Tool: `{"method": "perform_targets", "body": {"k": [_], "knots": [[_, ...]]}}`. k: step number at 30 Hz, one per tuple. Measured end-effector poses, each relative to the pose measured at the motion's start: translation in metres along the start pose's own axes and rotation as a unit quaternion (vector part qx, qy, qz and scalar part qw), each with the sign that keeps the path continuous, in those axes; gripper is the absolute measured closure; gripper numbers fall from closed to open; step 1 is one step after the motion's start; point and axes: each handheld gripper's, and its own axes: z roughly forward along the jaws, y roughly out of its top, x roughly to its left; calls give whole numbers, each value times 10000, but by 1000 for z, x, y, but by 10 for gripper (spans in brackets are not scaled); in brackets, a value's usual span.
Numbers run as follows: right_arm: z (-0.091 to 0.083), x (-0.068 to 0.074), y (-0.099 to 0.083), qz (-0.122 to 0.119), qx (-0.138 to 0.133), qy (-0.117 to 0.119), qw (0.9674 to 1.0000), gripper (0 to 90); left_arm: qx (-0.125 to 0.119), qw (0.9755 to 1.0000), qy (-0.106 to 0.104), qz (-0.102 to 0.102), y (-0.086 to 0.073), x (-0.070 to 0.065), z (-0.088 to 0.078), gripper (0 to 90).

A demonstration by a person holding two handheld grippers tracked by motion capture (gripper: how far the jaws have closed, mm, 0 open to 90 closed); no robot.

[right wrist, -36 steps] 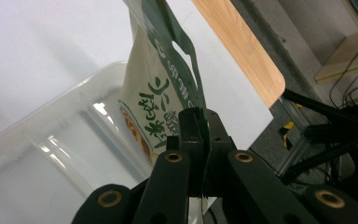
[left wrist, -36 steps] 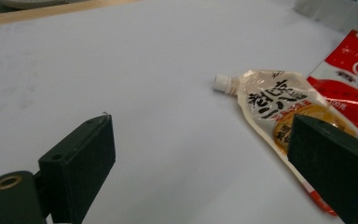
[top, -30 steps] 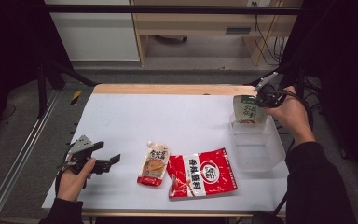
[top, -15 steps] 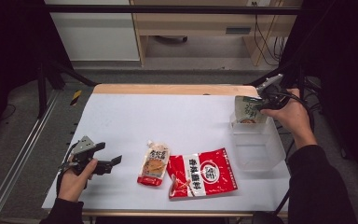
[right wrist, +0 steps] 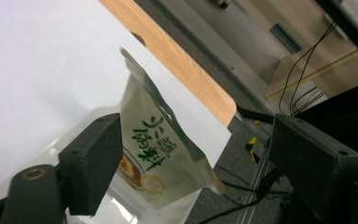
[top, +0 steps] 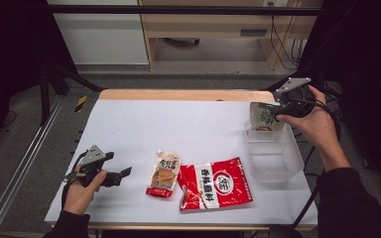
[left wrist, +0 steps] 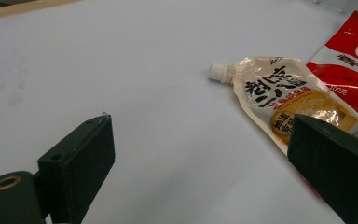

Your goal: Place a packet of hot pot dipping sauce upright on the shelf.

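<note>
A pale green-and-white pouch stands tilted in the far end of a clear plastic box at the table's right side. My right gripper hovers just right of the pouch's top. In the right gripper view the pouch lies beyond my right gripper, untouched by the pads. Its jaws have just been opening and stand wide. My left gripper rests open at the front left. In the left gripper view my left gripper faces a spouted sauce pouch.
The spouted pouch and a red snack bag lie flat side by side near the front edge. The table's wooden back edge borders the white top. Bare white surface spans the middle and far left.
The right gripper let go of the green-and-white pouch, opened wide and rose a little to the right. The pouch now leans in the clear box. The left gripper stayed put.
</note>
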Motion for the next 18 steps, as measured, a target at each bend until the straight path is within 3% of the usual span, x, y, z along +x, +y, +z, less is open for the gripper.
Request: {"method": "perform_targets", "body": {"k": [5,15,18], "knots": [[-21,16,11,-128,-244,23,9996,151,41,10000,-16,57,0,-1,1,72],[-32,29,19,-308,-355,133,9988,150,49,10000,-10,52,0,-2,2,71],[-37,40,25,-399,-423,188,9981,152,64,10000,-20,70,0,-3,2,71]]}}
